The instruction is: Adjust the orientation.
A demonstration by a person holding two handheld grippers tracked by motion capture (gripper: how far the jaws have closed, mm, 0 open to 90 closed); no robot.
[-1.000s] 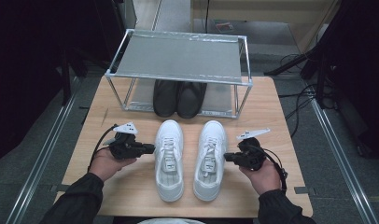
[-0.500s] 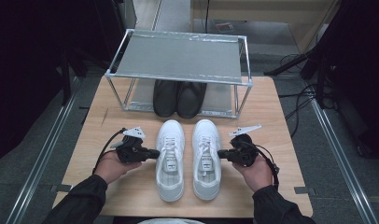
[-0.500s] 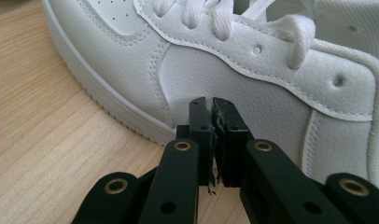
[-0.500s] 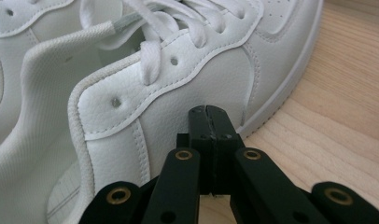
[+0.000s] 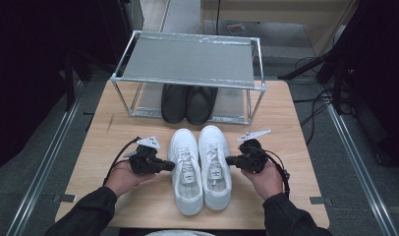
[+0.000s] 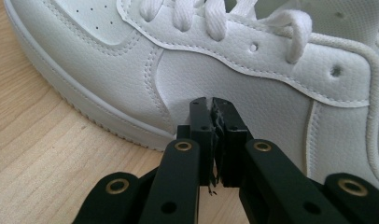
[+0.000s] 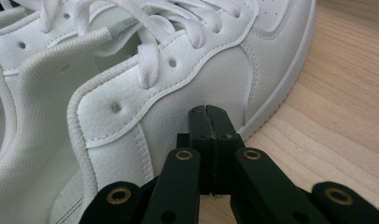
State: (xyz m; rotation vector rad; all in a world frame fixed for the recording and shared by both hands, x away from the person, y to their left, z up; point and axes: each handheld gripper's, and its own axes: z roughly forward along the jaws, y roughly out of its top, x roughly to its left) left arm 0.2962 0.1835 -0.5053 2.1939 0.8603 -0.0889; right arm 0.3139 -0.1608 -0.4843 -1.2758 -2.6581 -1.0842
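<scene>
Between both closed claws [image 5: 172, 166], white sneakers [image 5: 200, 167]

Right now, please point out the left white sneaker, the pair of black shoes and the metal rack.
left white sneaker [image 5: 186, 167], high view, on its laces.
pair of black shoes [image 5: 187, 103], high view, where both shoes meet.
metal rack [image 5: 187, 61], high view, on the grey top shelf.

You work in lab or test bay, not home: bare wooden table [image 5: 286, 123] on grey carpet floor [image 5: 35, 162], metal floor rails [image 5: 357, 162] either side, loose cables [image 5: 310, 105] on floor, metal shelf rack [image 5: 187, 61], dark surroundings.
</scene>
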